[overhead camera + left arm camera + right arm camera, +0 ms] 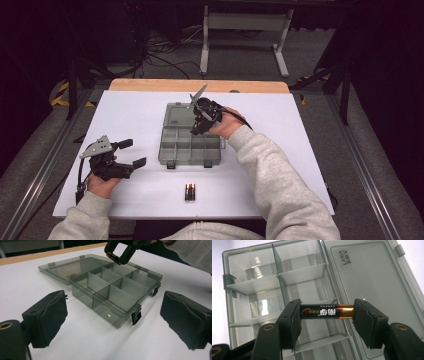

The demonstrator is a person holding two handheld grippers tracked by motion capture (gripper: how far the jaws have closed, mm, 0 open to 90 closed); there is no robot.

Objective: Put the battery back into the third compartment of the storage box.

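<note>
Here, right tongs [327,312] endwise around battery [327,311] above organizer box [249,287].

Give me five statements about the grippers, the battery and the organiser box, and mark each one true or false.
1. The right gripper holds a battery end to end between its pads. True.
2. The clear organiser box has its lid shut. False: the lid lies open flat on the table beyond the compartments.
3. The left gripper is clamped on the box. False: its jaws stand open and hold nothing, off to the box's left.
4. Spare batteries lie on the table in front of the box. True.
5. The held battery already rests on a compartment floor. False: it hangs above the compartments beside the lid.
</note>
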